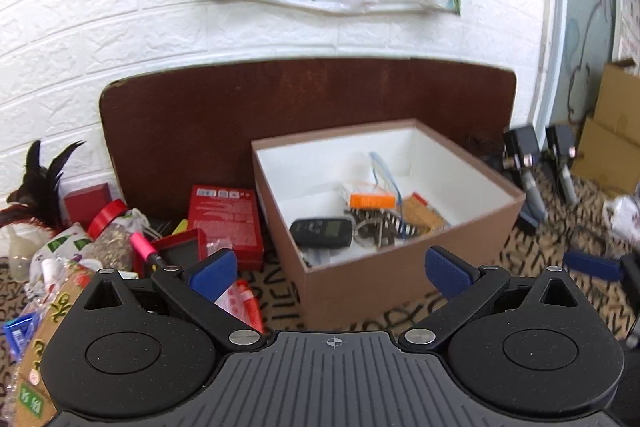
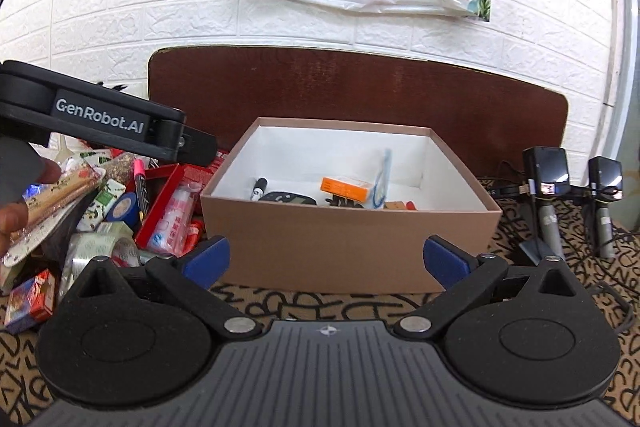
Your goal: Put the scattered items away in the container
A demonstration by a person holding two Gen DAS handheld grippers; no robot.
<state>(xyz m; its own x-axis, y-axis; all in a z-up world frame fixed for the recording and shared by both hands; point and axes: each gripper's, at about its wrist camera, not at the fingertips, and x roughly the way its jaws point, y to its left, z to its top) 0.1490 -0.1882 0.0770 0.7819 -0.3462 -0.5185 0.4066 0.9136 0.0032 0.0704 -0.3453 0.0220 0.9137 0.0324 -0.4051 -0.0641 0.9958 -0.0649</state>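
On the patterned cloth (image 2: 304, 301), in front of a dark brown board (image 2: 360, 87) that is leaning on the white brick wall (image 2: 120, 7), the open box (image 2: 348, 247) is standing; it is brown outside and white inside, with a thin rim and straight walls. Inside it several small things are lying together: a black key fob (image 1: 322, 233), an orange packet (image 2: 344, 187), a black marker (image 2: 258, 189) and a clear bag with blue lines (image 2: 380, 179), so much of the white floor is still showing. To the left of the box, almost touching its wall, the heap of scattered items (image 2: 120, 211) is lying, with red boxes, tape rolls and a pink pen. To the right the cloth is freer, only two small black devices on stands (image 2: 568, 187) are standing near the edge. The right gripper (image 2: 326, 257) is hovering before the near wall of the box with its fingers spread fully apart and nothing between them. The left gripper (image 1: 332, 269) is pointing over the near left corner of the box, its blue pads (image 1: 214, 273) also standing wide apart and empty.
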